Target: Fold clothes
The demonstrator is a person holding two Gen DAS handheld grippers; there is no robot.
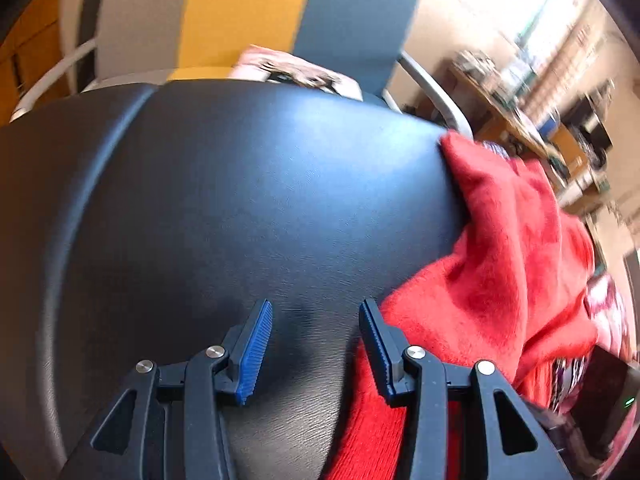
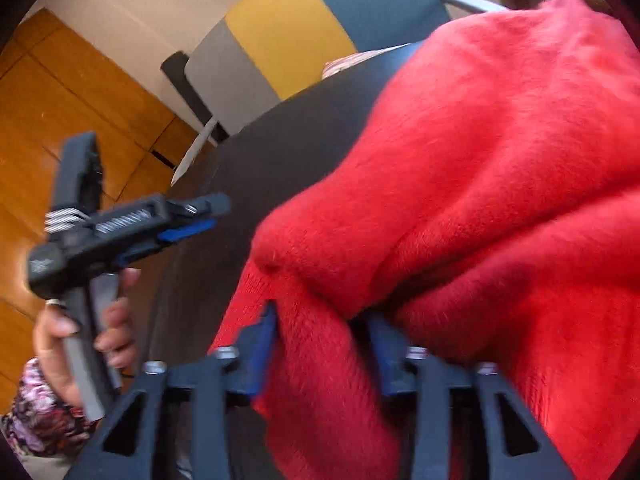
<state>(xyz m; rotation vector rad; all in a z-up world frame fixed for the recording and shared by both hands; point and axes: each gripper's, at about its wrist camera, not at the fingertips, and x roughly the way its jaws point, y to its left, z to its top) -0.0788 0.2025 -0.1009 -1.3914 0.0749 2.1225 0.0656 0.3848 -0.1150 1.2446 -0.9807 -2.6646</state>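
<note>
A red fleece garment (image 1: 492,280) lies bunched on the right part of a dark leather surface (image 1: 240,208). My left gripper (image 1: 316,344) is open and empty just above that surface, its right finger touching the garment's left edge. In the right wrist view the garment (image 2: 500,168) fills the right side, and my right gripper (image 2: 320,344) has a thick fold of it between its blue pads. The left gripper (image 2: 192,220) shows there too, held in a hand at the left, away from the cloth.
A chair (image 1: 248,16) with grey, yellow and blue panels stands behind the dark surface, with a folded patterned cloth (image 1: 296,72) on its seat. Desks and shelves (image 1: 520,92) line the far right. A wooden floor (image 2: 60,120) lies to the left.
</note>
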